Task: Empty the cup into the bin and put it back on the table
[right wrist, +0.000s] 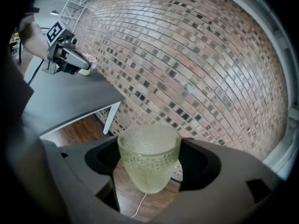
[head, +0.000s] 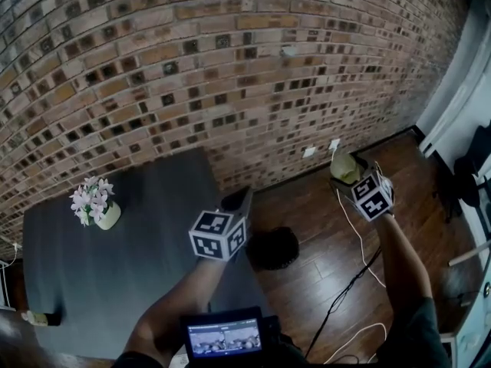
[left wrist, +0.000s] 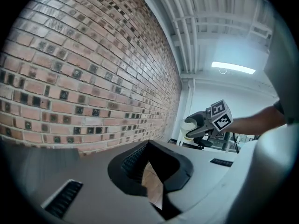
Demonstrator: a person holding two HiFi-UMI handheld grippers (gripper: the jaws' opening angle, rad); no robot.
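- Clearly the right gripper (right wrist: 152, 158) holds the cup (head: 344, 167): its jaws stand wide, and one pad presses on each side of the pebbled green glass.
- The cup is in the air above the wooden floor, near the brick wall and well apart from the table (head: 138, 274).
- Between the jaws its mouth looks up and its long axis is almost upright, only a little tilted. I see nothing inside, but the textured glass makes this uncertain.
- The left gripper (left wrist: 154, 171) hovers at the table's edge. Its jaws are a little apart with nothing between them, only floor showing through.
- The black bin (head: 272, 248) stands on the floor just beside the table. From the cup it lies lower and toward the person's left, so the cup is not over it.
- I judge that the right hand must carry the cup leftward over the bin and then roll it mouth-down.
- A flower pot (head: 96, 204) stands at the table's far side.
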